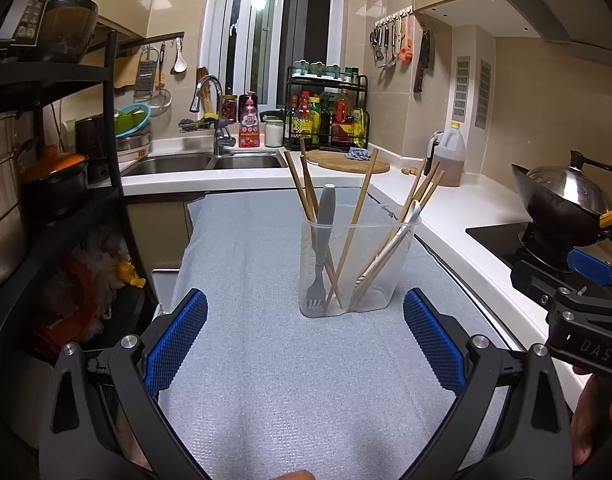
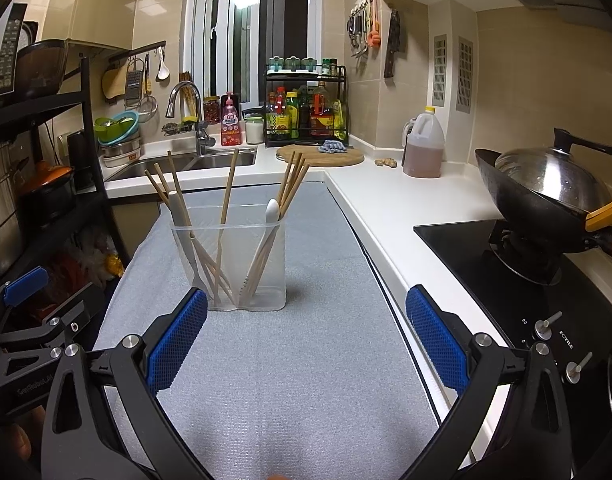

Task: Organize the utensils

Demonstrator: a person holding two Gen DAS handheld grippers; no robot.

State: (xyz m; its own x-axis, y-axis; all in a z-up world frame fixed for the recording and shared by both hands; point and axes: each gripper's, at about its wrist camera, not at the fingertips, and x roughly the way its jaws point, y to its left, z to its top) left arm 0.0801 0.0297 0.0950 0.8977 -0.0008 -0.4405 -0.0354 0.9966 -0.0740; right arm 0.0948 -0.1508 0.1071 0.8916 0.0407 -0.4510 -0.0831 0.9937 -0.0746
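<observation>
Both grippers, the left gripper (image 1: 305, 334) and right gripper (image 2: 306, 334), hang wide and empty before the clear plastic holder (image 1: 352, 264) standing mid-mat, so a clumsy nudge against its leaning chopsticks (image 1: 360, 208) could tip this light container.

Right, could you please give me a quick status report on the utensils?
Left tool open, right tool open, both empty. Fork, spoon and chopsticks standing in clear holder on mat. Nothing in the way.

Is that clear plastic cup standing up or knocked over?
Upright: the clear cup stands on the grey mat, chopsticks and fork leaning inside.
</observation>
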